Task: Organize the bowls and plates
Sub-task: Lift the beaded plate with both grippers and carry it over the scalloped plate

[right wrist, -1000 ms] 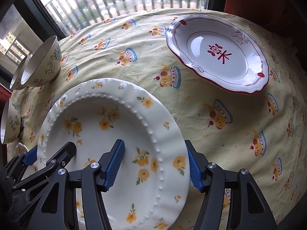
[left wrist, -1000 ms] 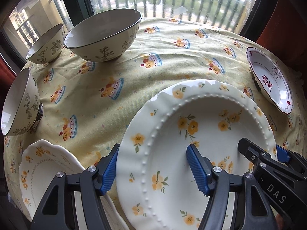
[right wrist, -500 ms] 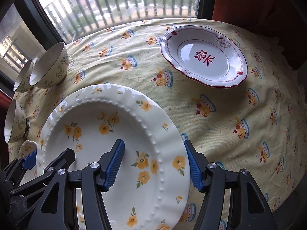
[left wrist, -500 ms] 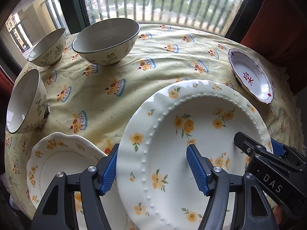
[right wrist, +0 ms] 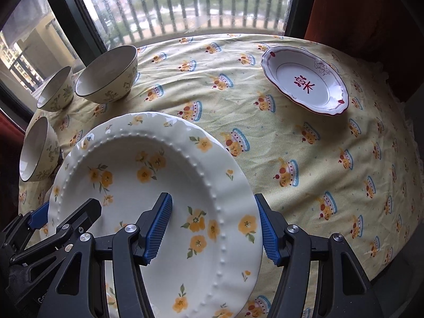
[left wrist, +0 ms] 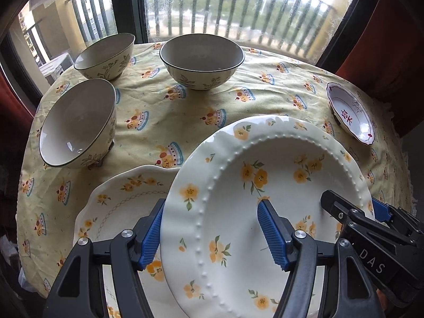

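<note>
A large cream plate with yellow flowers and a beaded rim (left wrist: 265, 159) (right wrist: 159, 143) hangs above the yellow tablecloth, held from both sides. My left gripper (left wrist: 213, 234) is shut on its left rim, one blue pad outside the edge and one in the well. On the opposite rim my right gripper (right wrist: 216, 232) grips the same way. A second, scalloped floral plate (left wrist: 127, 198) lies on the cloth, partly beneath the held plate's left edge. Three cream bowls with leaf prints (left wrist: 201, 61) (left wrist: 106, 55) (left wrist: 76, 122) stand at the far left.
A small white dish with a red rim and red characters (right wrist: 304, 82) sits at the far right of the table. The tablecloth (right wrist: 304, 159) drops off at the right and near edges. A window with railings runs behind the table.
Both grippers have risen with the large plate and drifted toward the scalloped plate, which now shows much more under its left edge. The red-rimmed dish looks farther away.
</note>
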Motion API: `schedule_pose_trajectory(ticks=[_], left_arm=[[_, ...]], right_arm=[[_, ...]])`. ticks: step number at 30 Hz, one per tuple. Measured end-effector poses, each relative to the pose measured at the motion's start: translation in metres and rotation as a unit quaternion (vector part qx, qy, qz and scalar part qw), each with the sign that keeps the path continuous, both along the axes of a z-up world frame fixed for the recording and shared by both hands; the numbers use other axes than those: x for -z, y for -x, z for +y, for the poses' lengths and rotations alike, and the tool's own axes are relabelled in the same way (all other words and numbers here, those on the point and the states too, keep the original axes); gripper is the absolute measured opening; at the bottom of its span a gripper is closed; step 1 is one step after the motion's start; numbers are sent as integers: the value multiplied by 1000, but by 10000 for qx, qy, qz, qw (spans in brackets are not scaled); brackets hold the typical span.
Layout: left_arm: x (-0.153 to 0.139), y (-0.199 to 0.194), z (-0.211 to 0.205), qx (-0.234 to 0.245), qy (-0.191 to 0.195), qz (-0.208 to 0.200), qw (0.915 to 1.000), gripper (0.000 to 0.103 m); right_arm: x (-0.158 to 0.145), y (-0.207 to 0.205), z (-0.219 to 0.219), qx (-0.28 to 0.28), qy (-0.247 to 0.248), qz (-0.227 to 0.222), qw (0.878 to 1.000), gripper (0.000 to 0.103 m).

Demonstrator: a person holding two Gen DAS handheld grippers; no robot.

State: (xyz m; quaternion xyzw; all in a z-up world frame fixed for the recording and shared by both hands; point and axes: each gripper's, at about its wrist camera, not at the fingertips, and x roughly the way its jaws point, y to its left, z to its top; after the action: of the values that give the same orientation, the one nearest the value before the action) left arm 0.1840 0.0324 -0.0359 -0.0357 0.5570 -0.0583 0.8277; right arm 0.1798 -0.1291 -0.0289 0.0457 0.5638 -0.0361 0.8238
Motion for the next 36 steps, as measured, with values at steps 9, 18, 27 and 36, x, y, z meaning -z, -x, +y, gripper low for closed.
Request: schedule_pose_trajectory(ticks=[9,18,27,36], left_arm=[[13,21,50,-67,23,162,9998,69],[33,36,83,-138,96,403,9990,69],[45,44,91,-32,139,540,9984,69],[48,40,81,28,-149,460,9988,71]], right_arm=[[9,15,53,-180,2,100,9998,66],[25,29,89,-253,116,280,9992,66],[30,34,105,-350,328,301,9984,66],[39,30,101,-347,352,449,9978,66]])
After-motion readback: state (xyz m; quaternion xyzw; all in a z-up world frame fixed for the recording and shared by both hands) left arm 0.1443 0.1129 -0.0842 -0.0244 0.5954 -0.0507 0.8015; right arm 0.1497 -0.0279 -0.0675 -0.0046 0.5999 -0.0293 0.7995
